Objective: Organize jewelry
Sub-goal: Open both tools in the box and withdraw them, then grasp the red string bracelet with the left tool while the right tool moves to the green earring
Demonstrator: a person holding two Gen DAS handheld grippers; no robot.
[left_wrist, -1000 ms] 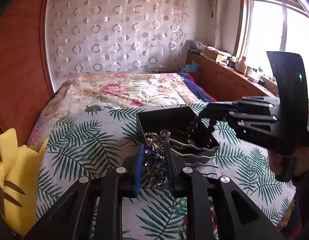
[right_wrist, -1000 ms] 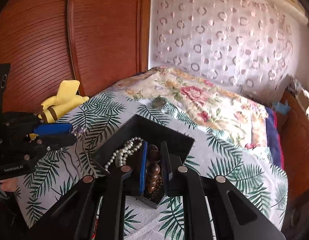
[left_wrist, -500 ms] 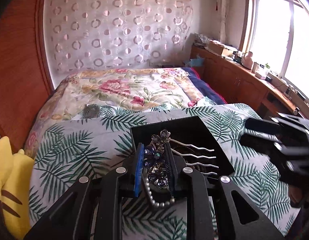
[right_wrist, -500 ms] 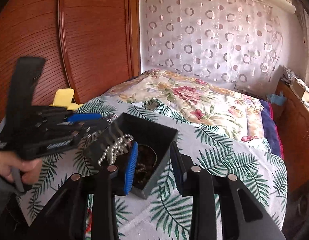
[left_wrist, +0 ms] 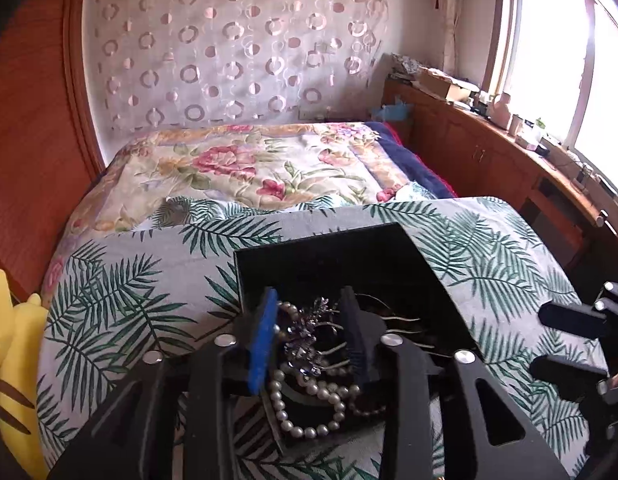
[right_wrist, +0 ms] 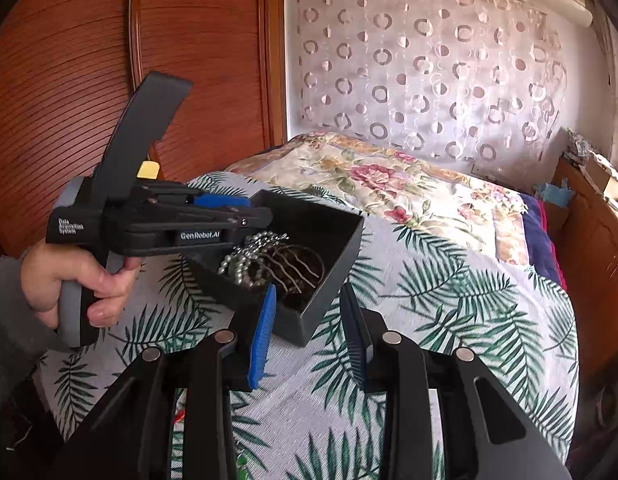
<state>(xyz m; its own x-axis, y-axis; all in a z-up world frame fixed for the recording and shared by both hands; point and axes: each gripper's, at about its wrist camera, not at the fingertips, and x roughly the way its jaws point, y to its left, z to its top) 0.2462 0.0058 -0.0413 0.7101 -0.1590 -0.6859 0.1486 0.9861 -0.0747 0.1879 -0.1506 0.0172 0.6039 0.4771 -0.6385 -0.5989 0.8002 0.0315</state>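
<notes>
Left wrist view: a bed (left_wrist: pixel 245 168) fills the room, spread with a floral quilt (left_wrist: pixel 253 164) at the far end and a palm-leaf cover (left_wrist: pixel 121 300) at the near end, beside a reddish wooden wardrobe (right_wrist: pixel 69 80) and below a wall hung with a sheer curtain of ring patterns (left_wrist: pixel 229 48). A wooden counter (left_wrist: pixel 509 152) crowded with small items runs under a bright window (left_wrist: pixel 557 52) at right, and a yellow plush toy (left_wrist: pixel 9 360) lies at the left edge of the bed.

On the palm-leaf cover sits an open black box (left_wrist: pixel 349 264), the jewelry gathered inside it. The left gripper (left_wrist: pixel 311 336) hangs over the near part of the box with its jaws parted, having just opened; a jeweled hair comb (left_wrist: pixel 309 332) lies in the gap between the blue pad and the black one, with neither pad pressing on it. Its wavy metal prongs reach to the right across the box floor. A string of pearls (left_wrist: pixel 309 408) loops over the near part of the box just below the comb.

From the right wrist view, a person's hand (right_wrist: pixel 69 280) in a grey sleeve grips the handle of the left gripper, whose tips reach into the box. The right gripper (right_wrist: pixel 309 328) stands spread just beside the near corner of the box, its jaws lately opened, nothing held between them.
</notes>
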